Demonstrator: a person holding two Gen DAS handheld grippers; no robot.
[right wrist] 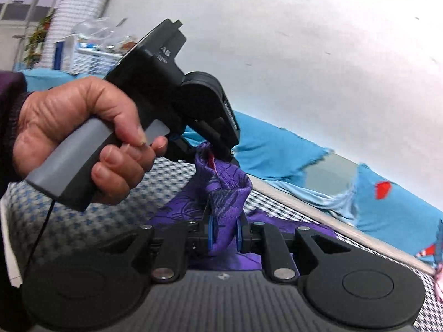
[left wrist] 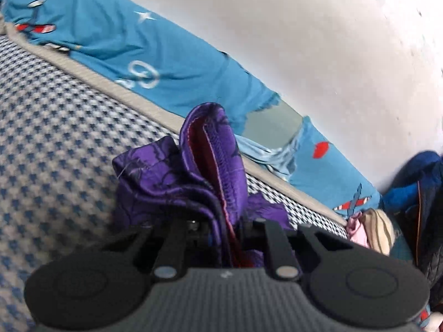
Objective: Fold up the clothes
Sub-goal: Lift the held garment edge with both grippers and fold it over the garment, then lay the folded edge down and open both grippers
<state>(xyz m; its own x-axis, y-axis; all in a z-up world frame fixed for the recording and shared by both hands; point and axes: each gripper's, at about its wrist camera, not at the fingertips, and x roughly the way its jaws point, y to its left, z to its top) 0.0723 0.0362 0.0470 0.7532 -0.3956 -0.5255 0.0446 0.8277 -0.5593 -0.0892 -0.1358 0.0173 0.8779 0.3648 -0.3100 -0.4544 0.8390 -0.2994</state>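
Both my fingers pinched shut on purple garment (right wrist: pixel 221 193): right fingers (right wrist: pixel 223 238) clamp lower bunch, left fingers (right wrist: pixel 221 149) grip its red-lined edge just above. Garment hangs bunched above checkered bed (left wrist: pixel 55 127), long axis between grips.

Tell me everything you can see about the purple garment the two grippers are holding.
The purple garment is shiny, satin-looking cloth with a faint dark print, a red inner side and a stitched, ribbed edge. It is bunched and lifted, not flat. The left gripper is shut on one folded bundle of it; the right gripper pinches another part between its blue pads. The rest trails down onto the blue-and-white checked mattress. What kind of garment it is cannot be told.
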